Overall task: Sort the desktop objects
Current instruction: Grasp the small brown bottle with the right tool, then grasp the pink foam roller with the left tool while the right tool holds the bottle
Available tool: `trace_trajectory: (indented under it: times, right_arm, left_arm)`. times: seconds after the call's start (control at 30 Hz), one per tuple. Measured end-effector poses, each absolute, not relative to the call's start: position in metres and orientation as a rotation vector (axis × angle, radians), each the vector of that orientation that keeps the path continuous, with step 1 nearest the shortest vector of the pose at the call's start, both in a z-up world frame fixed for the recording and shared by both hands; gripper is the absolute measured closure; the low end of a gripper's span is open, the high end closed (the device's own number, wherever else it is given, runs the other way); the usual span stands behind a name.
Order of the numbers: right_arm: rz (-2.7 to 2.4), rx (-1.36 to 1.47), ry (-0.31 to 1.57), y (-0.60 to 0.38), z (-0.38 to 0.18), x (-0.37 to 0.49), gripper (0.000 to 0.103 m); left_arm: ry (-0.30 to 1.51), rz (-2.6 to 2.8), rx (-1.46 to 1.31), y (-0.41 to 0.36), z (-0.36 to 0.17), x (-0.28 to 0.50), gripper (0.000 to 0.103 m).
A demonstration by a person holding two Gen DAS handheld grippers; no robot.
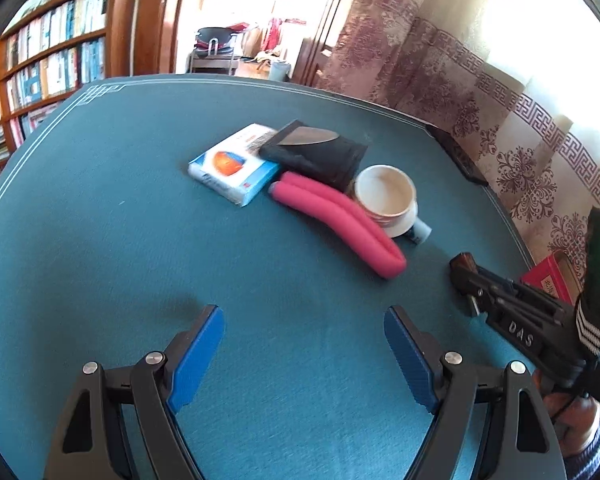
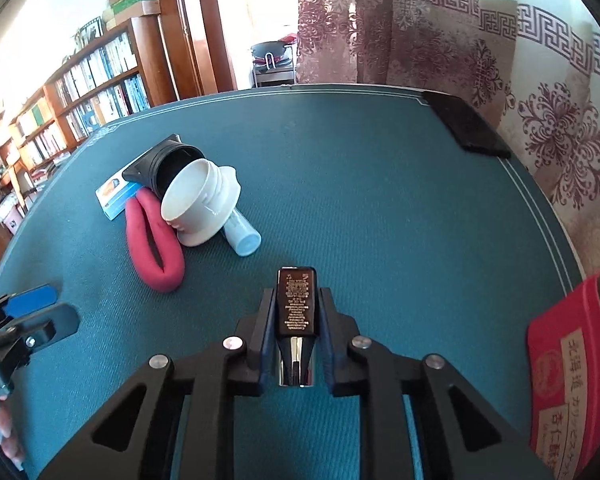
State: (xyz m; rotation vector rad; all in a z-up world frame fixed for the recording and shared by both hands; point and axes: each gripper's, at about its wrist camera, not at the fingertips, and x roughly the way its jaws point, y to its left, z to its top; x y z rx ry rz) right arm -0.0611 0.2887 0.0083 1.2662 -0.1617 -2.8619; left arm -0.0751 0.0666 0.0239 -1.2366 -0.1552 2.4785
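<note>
My right gripper (image 2: pixel 296 294) is shut on a small dark rectangular case with gold print and a chrome end (image 2: pixel 296 308), held just above the teal table (image 2: pixel 380 200). In the left wrist view the right gripper (image 1: pixel 466 272) shows at the right with the brown end of the case at its tips. My left gripper (image 1: pixel 304 316) is open over bare cloth with nothing between its blue pads (image 1: pixel 198 356). A pile lies beyond: a blue and white box (image 1: pixel 232 164), a black holder (image 1: pixel 320 152), a folded pink foam tube (image 1: pixel 340 220), a white cup (image 1: pixel 388 196) and a pale blue tube (image 1: pixel 420 232).
A red box with printed labels (image 2: pixel 568 376) sits at the table's right edge, close to my right gripper. A flat black object (image 2: pixel 472 128) lies at the far right corner. Patterned curtains hang to the right, bookshelves stand to the left. A hand (image 1: pixel 572 420) holds the right gripper.
</note>
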Motion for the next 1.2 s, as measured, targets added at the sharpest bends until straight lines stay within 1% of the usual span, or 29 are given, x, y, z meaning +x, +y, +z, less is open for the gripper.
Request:
trace_trajectory:
  times: [0.17, 0.33, 0.43, 0.47, 0.5, 0.53, 0.67, 0.97, 1.07, 1.2]
  right_arm:
    - [-2.862, 1.235, -0.244, 0.296, 0.007, -0.05, 0.081]
    - [-2.851, 1.219, -0.319, 0.303, 0.006, -0.049, 0.081]
    - [-2.847, 1.208, -0.335, 0.304, 0.006, -0.047, 0.081]
    - [-2.846, 1.206, -0.34, 0.304, 0.006, -0.047, 0.081]
    - [-2.844, 1.205, -0.343, 0.304, 0.006, -0.046, 0.081]
    - [-2.842, 1.204, -0.347, 0.304, 0.006, -0.046, 0.081]
    - [-2.832, 1.199, -0.36, 0.306, 0.005, -0.045, 0.081]
    - [-2.821, 1.191, -0.359, 0.304, 0.005, -0.044, 0.081]
    - [-2.816, 1.188, -0.355, 0.302, 0.005, -0.044, 0.081]
    - [-2.815, 1.181, -0.355, 0.301, 0.006, -0.043, 0.081]
  left_arm:
    - [-0.088, 2.458, -1.226, 0.097, 0.026, -0.088, 0.019]
    - [-0.084, 2.466, -1.215, 0.121, 0.026, -0.106, 0.019]
    - [-0.08, 2.475, -1.256, 0.129, 0.016, -0.12, 0.019]
    - [-0.064, 2.492, -1.239, 0.131, 0.016, -0.122, 0.015]
    - [-0.037, 2.503, -1.24, 0.133, 0.016, -0.123, 0.005]
    - [-0.024, 2.509, -1.25, 0.134, 0.015, -0.125, 0.002]
    - [-0.008, 2.54, -1.246, 0.117, 0.012, -0.126, 0.001]
    - [-0.106, 2.632, -1.314, 0.043, 0.012, -0.115, 0.001]
    - [-0.107, 2.641, -1.312, 0.038, 0.012, -0.115, 0.001]
    - [-0.102, 2.637, -1.29, 0.05, 0.013, -0.122, 0.001]
